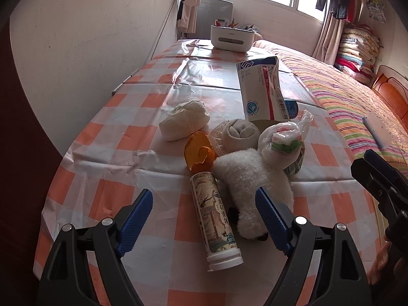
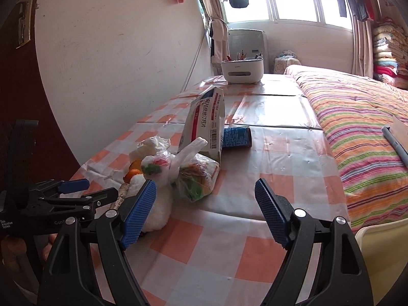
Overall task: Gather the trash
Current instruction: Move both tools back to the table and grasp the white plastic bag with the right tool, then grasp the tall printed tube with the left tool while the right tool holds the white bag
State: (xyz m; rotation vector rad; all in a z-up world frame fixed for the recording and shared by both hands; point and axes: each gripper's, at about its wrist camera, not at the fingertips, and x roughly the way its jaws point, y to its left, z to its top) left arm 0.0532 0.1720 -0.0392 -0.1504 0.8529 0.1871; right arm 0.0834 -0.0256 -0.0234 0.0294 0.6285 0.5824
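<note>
A pile of clutter lies on the orange-checked table [image 1: 102, 158]: a crumpled white tissue [image 1: 185, 121], an orange peel [image 1: 200, 153], a rolled pale cloth [image 1: 237, 132], a knotted plastic bag [image 1: 280, 140], a white plush toy [image 1: 252, 186] and a printed tube [image 1: 216, 219] on its side. My left gripper [image 1: 204, 216] hangs open just above the tube, pads clear of it. My right gripper [image 2: 206, 209] is open over bare tablecloth, to the right of the plastic bag [image 2: 163, 165] and a crumpled wrapper bag [image 2: 199, 178]. Nothing is held.
A torn medicine box [image 2: 206, 125] leans behind the pile, with a blue can [image 2: 236, 137] lying beside it. A white organizer [image 2: 241, 71] stands at the table's far end. A striped bed [image 2: 357, 127] with a pen [image 2: 395, 145] runs along the right. A pale chair back [image 2: 382, 250] is near right.
</note>
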